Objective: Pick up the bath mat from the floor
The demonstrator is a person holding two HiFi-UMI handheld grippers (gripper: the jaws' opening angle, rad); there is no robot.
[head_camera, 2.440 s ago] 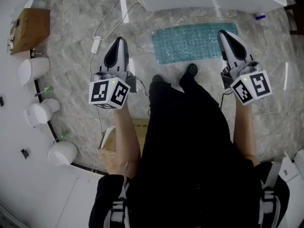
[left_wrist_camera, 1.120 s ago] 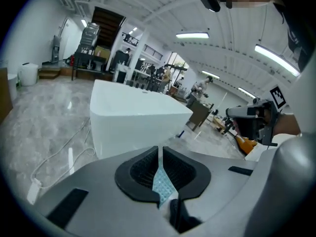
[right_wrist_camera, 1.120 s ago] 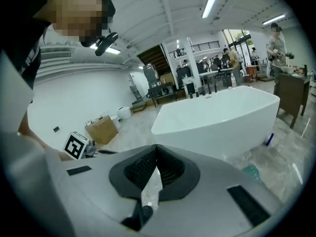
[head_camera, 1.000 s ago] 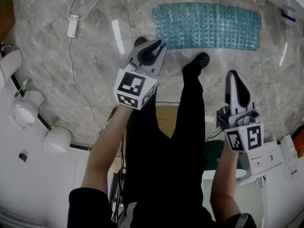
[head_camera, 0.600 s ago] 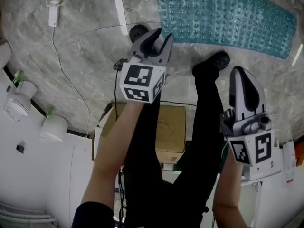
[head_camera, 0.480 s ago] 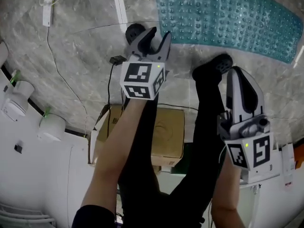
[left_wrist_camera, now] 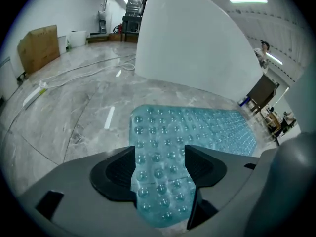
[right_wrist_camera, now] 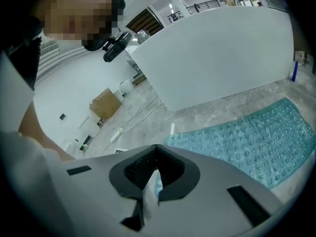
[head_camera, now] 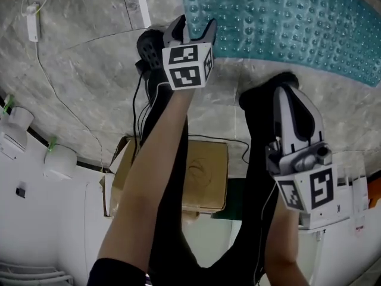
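The bath mat [head_camera: 286, 22] is teal, see-through and studded with bumps, and it lies flat on the grey marble floor. My left gripper [head_camera: 193, 25] hangs low over its near left corner. In the left gripper view the bath mat [left_wrist_camera: 197, 127] fills the gap between the left gripper [left_wrist_camera: 160, 152] jaws, which are opening and do not touch it. My right gripper [head_camera: 287, 91] is held back over the person's right leg, short of the mat, with its jaws together and nothing in them. The right gripper view shows the right gripper [right_wrist_camera: 155, 157] shut, with the bath mat [right_wrist_camera: 256, 142] ahead of it.
A white bathtub [left_wrist_camera: 187, 43] stands just behind the mat. The person's black shoes [head_camera: 149, 43] rest on the floor by the mat's near edge. A cardboard box [head_camera: 190, 171] lies behind the legs. A white cable [head_camera: 47, 88] runs over the floor at left.
The view has dropped closer to the floor. My left gripper has gone forward to the mat's near left corner and its jaws have spread apart. The right gripper has stayed back and shut.
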